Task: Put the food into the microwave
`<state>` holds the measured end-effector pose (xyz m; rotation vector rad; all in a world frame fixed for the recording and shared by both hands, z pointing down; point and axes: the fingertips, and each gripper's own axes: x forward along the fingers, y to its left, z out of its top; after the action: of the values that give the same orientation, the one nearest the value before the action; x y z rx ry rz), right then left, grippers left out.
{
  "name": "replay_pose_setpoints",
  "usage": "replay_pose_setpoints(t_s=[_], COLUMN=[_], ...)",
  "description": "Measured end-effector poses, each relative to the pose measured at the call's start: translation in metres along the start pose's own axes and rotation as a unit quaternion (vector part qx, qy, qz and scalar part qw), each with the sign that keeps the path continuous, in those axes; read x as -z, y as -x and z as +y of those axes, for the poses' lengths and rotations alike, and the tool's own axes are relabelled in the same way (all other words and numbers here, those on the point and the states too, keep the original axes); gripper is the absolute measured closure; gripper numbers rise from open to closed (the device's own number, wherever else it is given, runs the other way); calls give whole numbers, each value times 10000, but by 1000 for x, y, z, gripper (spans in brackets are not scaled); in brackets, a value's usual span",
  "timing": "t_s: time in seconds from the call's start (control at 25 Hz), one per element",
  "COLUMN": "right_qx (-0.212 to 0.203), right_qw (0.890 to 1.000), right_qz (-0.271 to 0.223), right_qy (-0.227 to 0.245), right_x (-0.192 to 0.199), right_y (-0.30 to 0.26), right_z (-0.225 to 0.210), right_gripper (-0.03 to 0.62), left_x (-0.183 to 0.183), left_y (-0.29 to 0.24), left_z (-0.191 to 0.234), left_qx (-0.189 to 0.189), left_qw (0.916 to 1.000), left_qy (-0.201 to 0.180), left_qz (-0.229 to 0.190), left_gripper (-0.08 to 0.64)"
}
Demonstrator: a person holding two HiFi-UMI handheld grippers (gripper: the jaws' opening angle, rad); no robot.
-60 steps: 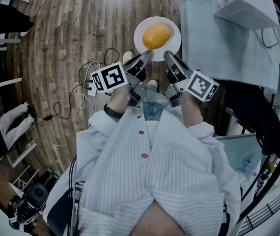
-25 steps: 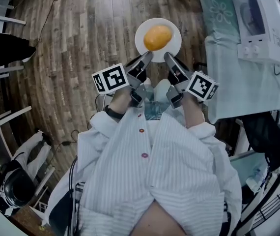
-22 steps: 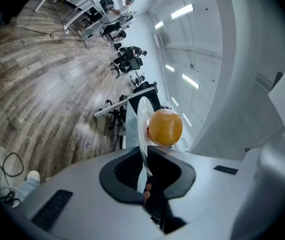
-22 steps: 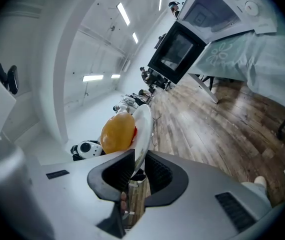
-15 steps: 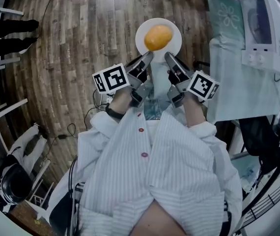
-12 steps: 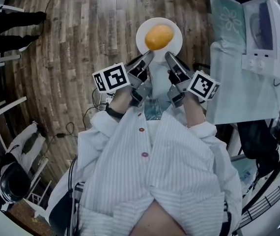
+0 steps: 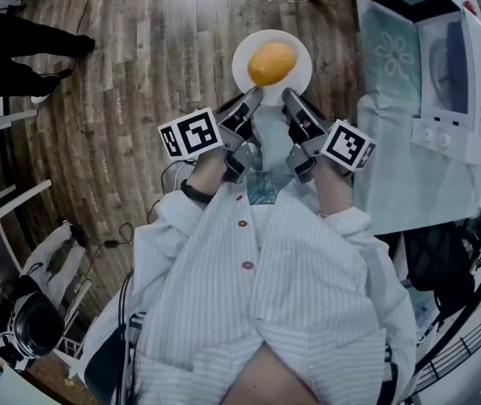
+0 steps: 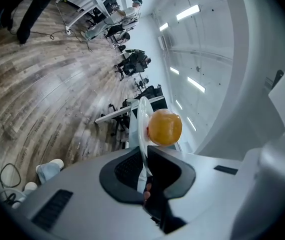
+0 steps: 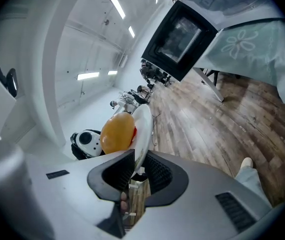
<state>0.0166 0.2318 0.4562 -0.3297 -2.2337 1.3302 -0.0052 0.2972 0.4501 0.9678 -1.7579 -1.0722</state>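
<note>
We hold the plate (image 7: pixel 242 71) level by its near rim, left gripper (image 7: pixel 253 96) and right gripper (image 7: pixel 289 96) both clamped on it, food (image 7: pixel 270 62) straight ahead, while the microwave (image 7: pixel 458 74) sits off to our right, nearer the right gripper.

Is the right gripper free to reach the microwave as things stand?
Probably not: the right gripper and left gripper both clamp the plate carrying the bun, and the microwave sits apart, off to the right.

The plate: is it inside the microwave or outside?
Outside. The left tool and right tool hold the plate above the floor; the microwave stands apart.
</note>
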Motion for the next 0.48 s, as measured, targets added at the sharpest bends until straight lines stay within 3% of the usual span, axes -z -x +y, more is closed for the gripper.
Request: replay_pose_setpoints(t_s=[0.24,0.48], right_qx=[-26,201], right_qw=[9997,9981], right_qz=[-224,-546], right_qy=[-76,-192], right_x=[-70,-125], right_y=[-26,-28], right_z=[-8,-22], right_gripper=[517,517], left_x=[-44,-71], left_y=[-61,-113], left_z=[-13,-35], left_qx=[21,183], left_qw=[9997,9981], left_qy=[-62,-277], left_qz=[252,523], left_gripper=[528,528])
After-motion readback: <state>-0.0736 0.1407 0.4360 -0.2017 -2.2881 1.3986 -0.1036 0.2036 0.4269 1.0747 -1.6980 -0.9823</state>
